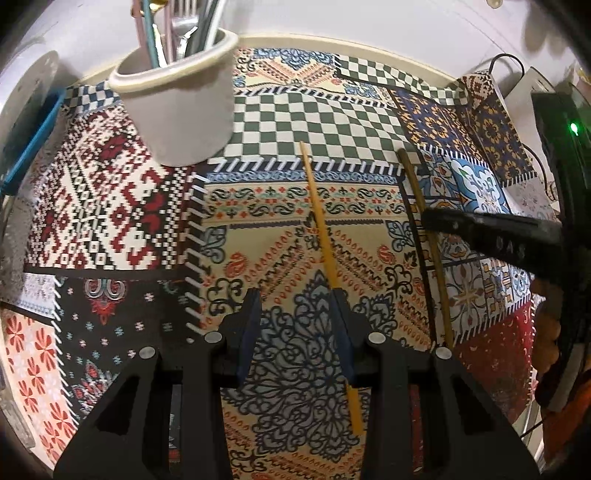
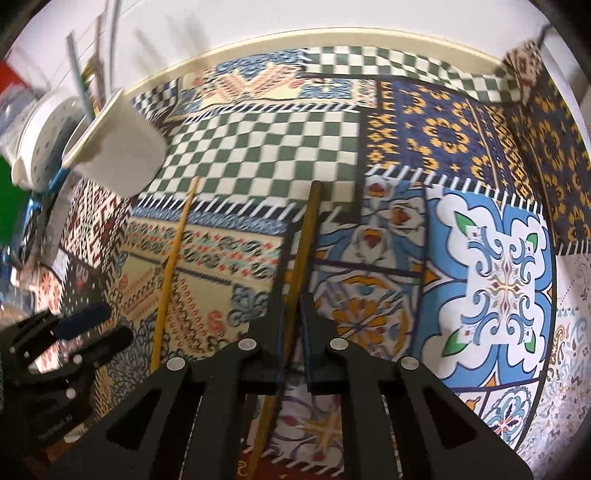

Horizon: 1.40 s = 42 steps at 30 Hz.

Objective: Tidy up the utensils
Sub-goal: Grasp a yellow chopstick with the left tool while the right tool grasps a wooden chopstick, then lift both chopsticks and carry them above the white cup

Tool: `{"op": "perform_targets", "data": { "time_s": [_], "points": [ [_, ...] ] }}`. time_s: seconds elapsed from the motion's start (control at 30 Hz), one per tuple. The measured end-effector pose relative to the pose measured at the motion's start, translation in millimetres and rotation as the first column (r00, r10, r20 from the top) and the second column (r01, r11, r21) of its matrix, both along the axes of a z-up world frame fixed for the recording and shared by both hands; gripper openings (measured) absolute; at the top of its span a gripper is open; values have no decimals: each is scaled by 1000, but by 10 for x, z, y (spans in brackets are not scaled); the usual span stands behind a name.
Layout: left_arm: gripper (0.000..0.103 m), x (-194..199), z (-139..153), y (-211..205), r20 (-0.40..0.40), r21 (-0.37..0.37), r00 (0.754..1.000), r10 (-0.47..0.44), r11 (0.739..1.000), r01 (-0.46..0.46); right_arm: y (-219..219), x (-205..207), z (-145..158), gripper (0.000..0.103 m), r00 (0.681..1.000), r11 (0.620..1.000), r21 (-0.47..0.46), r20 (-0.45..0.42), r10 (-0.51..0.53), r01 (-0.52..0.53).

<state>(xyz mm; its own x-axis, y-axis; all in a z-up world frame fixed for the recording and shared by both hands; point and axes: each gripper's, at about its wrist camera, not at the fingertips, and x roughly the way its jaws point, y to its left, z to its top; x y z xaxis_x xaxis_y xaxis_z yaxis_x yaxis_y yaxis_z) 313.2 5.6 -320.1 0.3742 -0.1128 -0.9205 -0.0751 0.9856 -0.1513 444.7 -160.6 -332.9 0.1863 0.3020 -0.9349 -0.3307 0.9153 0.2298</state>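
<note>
Patchwork cloth over the whole bench, checks and florals in red, green, blue and cream. In the left wrist view, left claw low over the cloth, jaws apart, nothing gripped. Pale yellow chopstick flat on the cloth, running away from the camera, its near part passing under the right-hand finger and showing again below it. Darker brown chopstick to the right, roughly parallel, well apart from the yellow one. Right claw reaching in from the right edge, crossing over the brown stick. White cup at upper left, upright on the cloth, holding forks and coloured handles.

In the right wrist view, right claw with jaws nearly together around the brown chopstick; stick lined up in the narrow gap between the two fingers, far end on the green checks, near end running down under the claw. Cannot tell whether the pads are actually pressing on it. Yellow chopstick to the left, lying free. Left claw at lower left, blurred, jaws apart, beside the near end of the yellow stick. White cup at upper left, blurred, utensil handles sticking out. White dotted container just behind the cup.
</note>
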Motion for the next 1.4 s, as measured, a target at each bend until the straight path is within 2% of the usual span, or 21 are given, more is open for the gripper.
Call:
{"op": "perform_targets", "data": {
  "time_s": [0.3,0.47,0.7,0.83,1.07,1.17,1.27,1.33,1.37,1.4],
  "points": [
    [36,54,-113,-172,-25,-16,999,-33,999,33,315,100,5,9,999,999,-37,34,18,-17],
    [27,105,-124,-280,10,10,998,-54,998,54,438,117,-12,7,997,998,-59,62,42,-38],
    [26,366,-148,-451,11,-31,995,-104,994,104,-28,44,86,7,998,999,-9,43,-38,38],
    [23,531,-158,-613,-16,-116,983,-185,976,181,-280,-12,163,7,995,996,0,49,-86,86],
    [23,871,-138,-845,-42,-23,967,-252,968,251,-420,-50,176,7,992,993,10,44,-115,115],
    [23,944,-141,-996,-46,52,951,-305,950,308,-549,-90,207,7,992,993,22,36,-119,119],
    [20,948,-154,-1092,-49,122,935,-351,927,354,-475,-57,169,7,993,993,26,31,-118,117],
    [14,965,-159,-1119,-45,143,930,-366,919,368,-436,-33,137,7,994,994,27,19,-107,106],
    [6,990,-161,-1101,-45,142,931,-361,921,364,-427,-31,125,7,995,995,24,15,-101,101],
    [3,1010,-163,-1080,-47,140,934,-355,923,358,-399,-14,101,7,995,995,19,9,-96,95]
  ]
}}
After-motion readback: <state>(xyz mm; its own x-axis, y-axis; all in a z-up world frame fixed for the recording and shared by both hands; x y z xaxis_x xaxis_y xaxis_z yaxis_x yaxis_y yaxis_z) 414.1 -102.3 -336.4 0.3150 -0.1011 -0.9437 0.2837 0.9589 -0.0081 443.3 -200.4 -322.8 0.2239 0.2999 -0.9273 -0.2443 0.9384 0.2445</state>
